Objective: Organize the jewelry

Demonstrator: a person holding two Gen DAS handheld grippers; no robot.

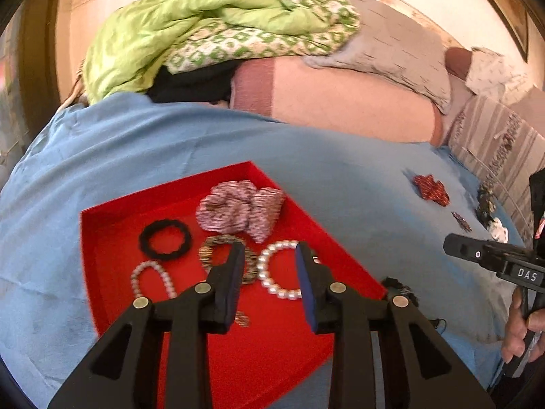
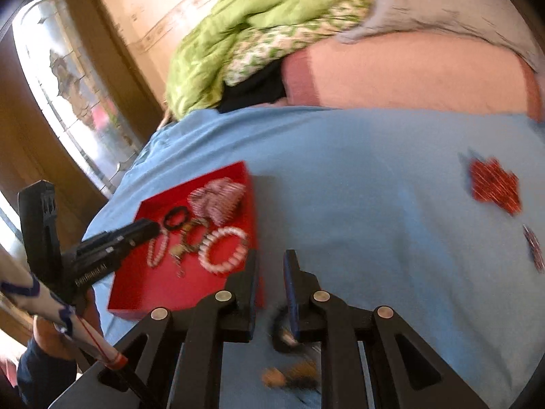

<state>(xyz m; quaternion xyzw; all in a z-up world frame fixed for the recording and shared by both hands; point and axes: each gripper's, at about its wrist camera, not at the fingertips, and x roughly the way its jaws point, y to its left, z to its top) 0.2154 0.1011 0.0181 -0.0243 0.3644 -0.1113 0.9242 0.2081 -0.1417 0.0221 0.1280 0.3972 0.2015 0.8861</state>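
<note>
My left tongs [image 1: 270, 255] hover over red tray [image 1: 102, 238], narrow gap, nothing gripped. Pearl bracelet [image 1: 277, 272] in tray between their tips; black hair tie [image 1: 165, 238] left-ahead. My right tongs [image 2: 270, 266] narrow, empty, above blue bedsheet [image 2: 374, 187]; dark blurred item beneath. Red scrunchie [image 2: 495, 185] far right-ahead.

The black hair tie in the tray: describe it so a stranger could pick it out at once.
On the blue sheet sits a red tray. The black hair tie lies in its far left part, beside the striped scrunchie. It is the only plain black ring there; the pearl bracelets are white and beaded.
</note>
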